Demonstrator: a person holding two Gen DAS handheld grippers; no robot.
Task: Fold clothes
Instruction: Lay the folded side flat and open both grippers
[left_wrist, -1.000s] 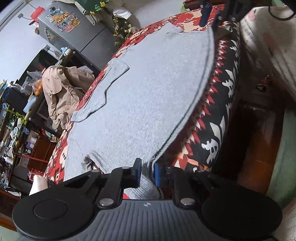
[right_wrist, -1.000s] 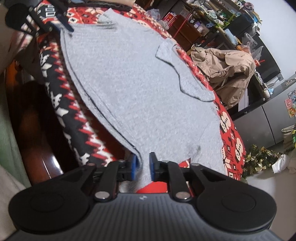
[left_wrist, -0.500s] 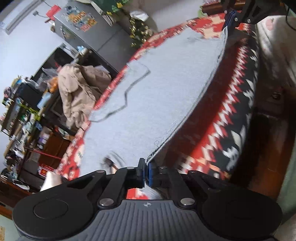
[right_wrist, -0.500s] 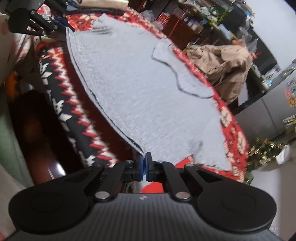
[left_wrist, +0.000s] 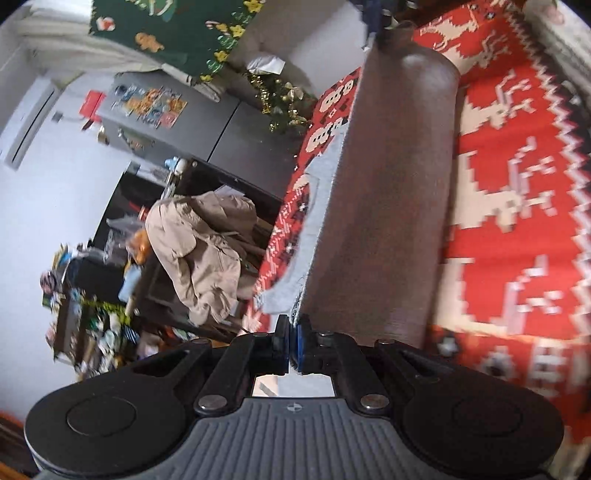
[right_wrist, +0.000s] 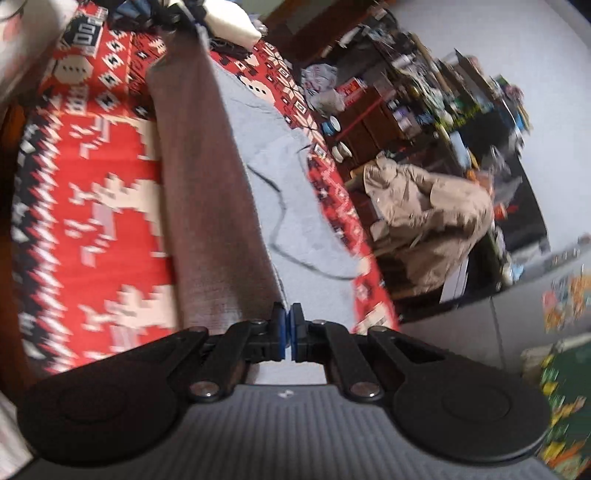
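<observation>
A grey T-shirt (left_wrist: 384, 192) is lifted off the red patterned blanket (left_wrist: 517, 192), its raised underside showing dark and shaded. My left gripper (left_wrist: 291, 345) is shut on one corner of its hem. In the right wrist view the same grey T-shirt (right_wrist: 291, 206) lies partly on the red patterned blanket (right_wrist: 92, 206), a folded sleeve visible on its lit part. My right gripper (right_wrist: 287, 334) is shut on the other hem corner. The lifted hem stretches between the two grippers, and the far gripper sits at the top edge of each view.
A beige coat (left_wrist: 203, 251) hangs over furniture beyond the bed, also the beige coat (right_wrist: 424, 221) in the right view. A grey cabinet with stickers (left_wrist: 162, 122), tinsel decoration (left_wrist: 284, 99) and cluttered shelves (right_wrist: 443, 92) stand behind. The blanket's zigzag border (right_wrist: 33, 206) marks the bed edge.
Both grippers closed on the hem corners, then lifted the hem up and carried it over the shirt toward the far side. The shirt's underside now faces both cameras.
</observation>
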